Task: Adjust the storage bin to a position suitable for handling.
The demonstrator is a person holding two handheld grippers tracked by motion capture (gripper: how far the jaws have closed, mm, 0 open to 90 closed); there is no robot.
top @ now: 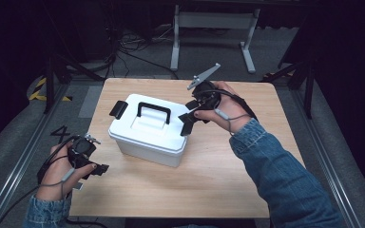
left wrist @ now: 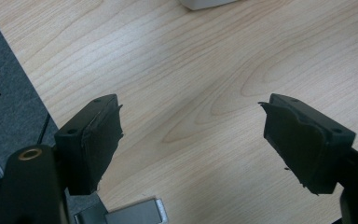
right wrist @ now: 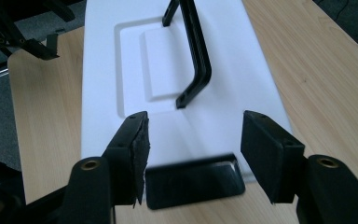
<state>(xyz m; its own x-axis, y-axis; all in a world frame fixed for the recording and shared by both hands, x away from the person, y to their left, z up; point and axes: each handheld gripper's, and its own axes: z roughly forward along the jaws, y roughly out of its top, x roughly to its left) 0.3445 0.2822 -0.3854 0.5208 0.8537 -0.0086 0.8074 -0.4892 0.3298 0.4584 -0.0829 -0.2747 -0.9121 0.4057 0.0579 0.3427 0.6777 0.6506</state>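
I see the white box mid-table, right gripper spread wide around its right-end latch, left gripper released and empty over bare wood near-left; unbraced, the box may skid or tilt if that latch is pulled.

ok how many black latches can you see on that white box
2. One latch sticks out from the end of the white box facing the table's far left; the other is at the opposite end, between the right gripper's open fingers. None seems hidden.
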